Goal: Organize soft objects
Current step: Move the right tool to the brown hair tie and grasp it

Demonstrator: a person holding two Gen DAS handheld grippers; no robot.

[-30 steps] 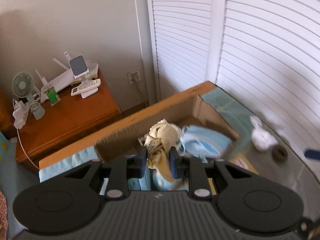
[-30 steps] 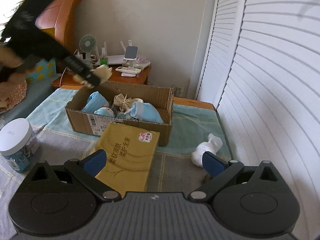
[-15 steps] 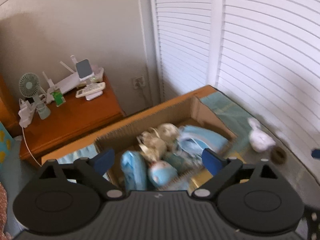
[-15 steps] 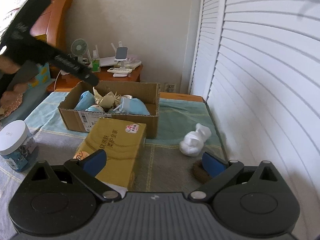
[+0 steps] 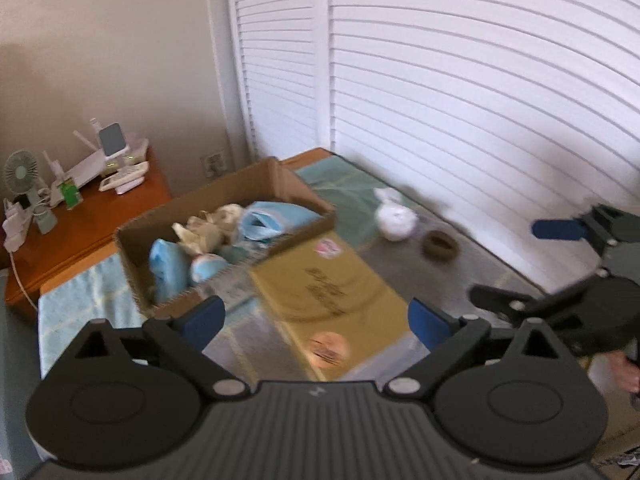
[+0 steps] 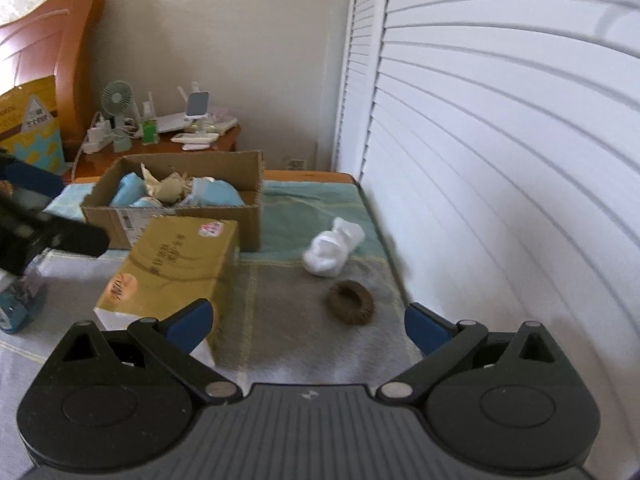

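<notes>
jaws wide, empty: left gripper [image 5: 314, 322], right gripper [image 6: 308, 326] | cardboard box [image 6: 208, 214] holds soft items

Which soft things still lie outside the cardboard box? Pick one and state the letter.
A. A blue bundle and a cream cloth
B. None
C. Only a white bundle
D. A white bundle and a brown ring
D: the white bundle and the brown ring lie on the blanket beside the louvred doors, apart from the cardboard box, and both grippers are open and empty.

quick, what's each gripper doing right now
left gripper: open, holding nothing.
right gripper: open, holding nothing.
</notes>
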